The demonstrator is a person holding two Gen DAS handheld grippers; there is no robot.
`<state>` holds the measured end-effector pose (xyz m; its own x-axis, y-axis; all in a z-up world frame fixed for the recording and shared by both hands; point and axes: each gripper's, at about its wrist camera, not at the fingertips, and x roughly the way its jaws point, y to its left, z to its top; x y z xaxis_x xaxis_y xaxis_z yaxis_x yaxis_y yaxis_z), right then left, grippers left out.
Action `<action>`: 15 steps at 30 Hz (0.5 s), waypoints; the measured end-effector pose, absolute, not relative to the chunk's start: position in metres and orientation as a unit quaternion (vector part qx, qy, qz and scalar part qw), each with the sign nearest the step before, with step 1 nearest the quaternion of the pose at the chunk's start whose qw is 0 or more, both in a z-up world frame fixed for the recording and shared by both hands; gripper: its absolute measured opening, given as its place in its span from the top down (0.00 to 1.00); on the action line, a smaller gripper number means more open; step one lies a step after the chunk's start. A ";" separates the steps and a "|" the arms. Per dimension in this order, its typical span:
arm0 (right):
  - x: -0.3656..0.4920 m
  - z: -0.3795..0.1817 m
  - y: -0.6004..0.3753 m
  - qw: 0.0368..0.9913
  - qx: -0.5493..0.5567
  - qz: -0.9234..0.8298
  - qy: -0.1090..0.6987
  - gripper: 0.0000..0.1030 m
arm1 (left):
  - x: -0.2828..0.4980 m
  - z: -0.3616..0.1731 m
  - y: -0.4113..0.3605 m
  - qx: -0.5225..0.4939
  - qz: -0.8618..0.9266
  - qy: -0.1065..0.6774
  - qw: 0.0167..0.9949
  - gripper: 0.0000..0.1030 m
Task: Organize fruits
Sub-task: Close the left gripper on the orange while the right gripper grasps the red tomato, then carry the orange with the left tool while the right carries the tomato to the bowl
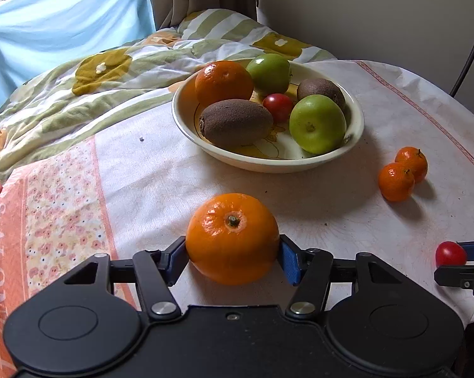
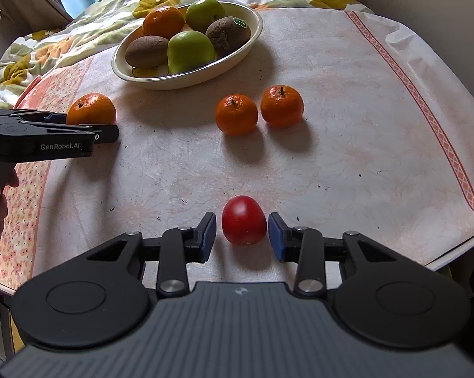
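Note:
A large orange (image 1: 232, 237) rests on the tablecloth between the blue pads of my left gripper (image 1: 234, 260), which touch its two sides; it also shows in the right wrist view (image 2: 91, 108). A red tomato (image 2: 244, 220) lies between the pads of my right gripper (image 2: 241, 236), with small gaps on both sides, so that gripper is open. The cream bowl (image 1: 356, 116) holds an orange (image 1: 223, 82), two green apples, two kiwis and a small tomato (image 1: 278, 106). Two mandarins (image 2: 236, 114) (image 2: 281, 105) lie side by side on the cloth.
The round table has a white cloth with a pink patterned border (image 2: 426, 107). A flowered quilt (image 1: 79, 94) lies behind the table at the left. The table's edge is near at the right, by the wall. My left gripper's side shows in the right wrist view (image 2: 48, 138).

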<state>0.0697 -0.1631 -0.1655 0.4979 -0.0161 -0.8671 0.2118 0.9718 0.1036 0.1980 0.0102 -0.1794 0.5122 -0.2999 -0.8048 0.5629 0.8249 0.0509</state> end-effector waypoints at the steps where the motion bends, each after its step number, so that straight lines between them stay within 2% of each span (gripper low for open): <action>1: 0.070 -0.165 -0.163 0.860 0.097 -0.066 0.497 0.51 | 0.196 -0.179 0.011 0.154 -0.251 0.424 0.856 0.38; 4: 0.071 -0.165 -0.162 0.861 0.093 -0.064 0.496 0.56 | 0.190 -0.176 0.014 0.150 -0.249 0.423 0.858 0.38; 15: 0.078 -0.155 -0.161 0.867 0.098 -0.061 0.484 0.56 | 0.178 -0.154 0.021 0.134 -0.245 0.408 0.869 0.38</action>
<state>0.0775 -0.1614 -0.1552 0.5233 -0.0101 -0.8521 0.2008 0.9732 0.1118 0.1781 0.0213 -0.1541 0.5479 -0.3160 -0.7746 0.5345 0.8445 0.0336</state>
